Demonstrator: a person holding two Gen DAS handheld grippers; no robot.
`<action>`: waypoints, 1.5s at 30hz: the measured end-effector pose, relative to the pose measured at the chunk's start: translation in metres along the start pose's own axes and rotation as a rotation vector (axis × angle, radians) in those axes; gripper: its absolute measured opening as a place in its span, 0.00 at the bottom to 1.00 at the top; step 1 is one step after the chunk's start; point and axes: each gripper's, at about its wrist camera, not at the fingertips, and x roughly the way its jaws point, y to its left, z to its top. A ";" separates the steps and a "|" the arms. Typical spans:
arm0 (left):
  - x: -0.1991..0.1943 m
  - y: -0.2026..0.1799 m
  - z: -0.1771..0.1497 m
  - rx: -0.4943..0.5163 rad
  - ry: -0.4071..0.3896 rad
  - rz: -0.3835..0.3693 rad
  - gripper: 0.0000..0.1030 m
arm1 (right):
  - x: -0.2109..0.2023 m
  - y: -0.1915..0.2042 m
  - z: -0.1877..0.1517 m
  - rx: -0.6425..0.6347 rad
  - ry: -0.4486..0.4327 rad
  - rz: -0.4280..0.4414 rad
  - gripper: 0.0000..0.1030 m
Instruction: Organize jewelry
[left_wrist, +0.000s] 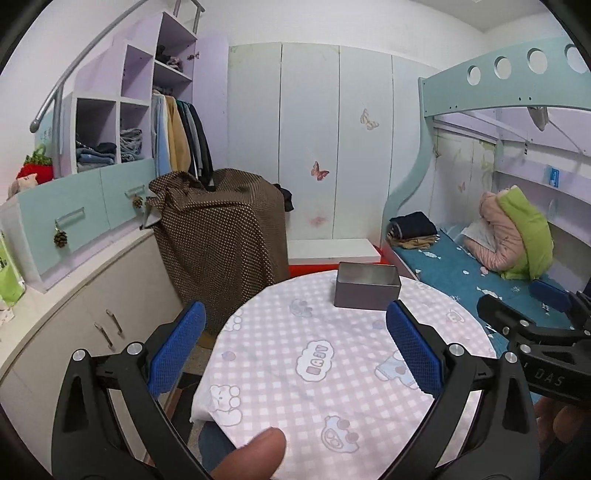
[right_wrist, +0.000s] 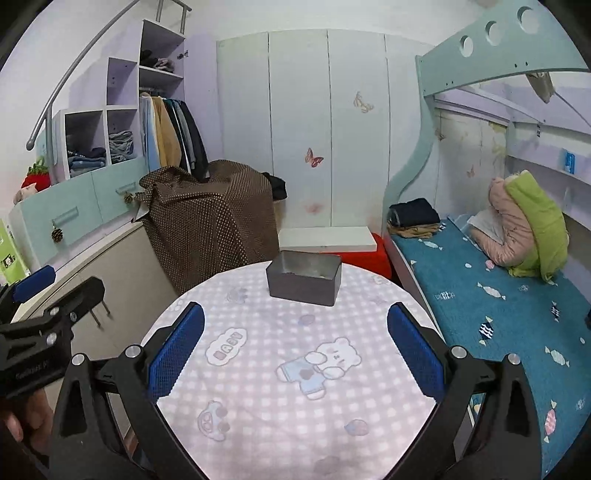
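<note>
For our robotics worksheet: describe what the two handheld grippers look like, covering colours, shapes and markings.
Both the left gripper and right gripper have black angular plastic frames with silver bolts and two long fingers faced with blue textured pads. White lettering marks the bodies. No sleeves show.

bare tablecloth open to passage, grey box at far edge

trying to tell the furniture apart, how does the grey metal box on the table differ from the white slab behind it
The grey metal box is dark, deep and open-topped; the white slab is pale, flat and closed. The box sits on the checked tablecloth, while the slab rests beyond the table on something red. The box is narrower, the slab wider. Both are rectangular.
</note>
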 end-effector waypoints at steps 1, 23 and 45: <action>-0.001 -0.001 0.000 0.000 -0.005 0.010 0.95 | -0.001 0.002 0.000 -0.001 -0.001 -0.002 0.93; -0.024 0.013 0.009 -0.053 -0.058 0.047 0.95 | -0.018 0.013 0.002 -0.030 -0.029 -0.017 0.93; -0.024 0.014 0.010 -0.085 -0.050 0.028 0.95 | -0.020 0.014 0.005 -0.024 -0.029 -0.023 0.93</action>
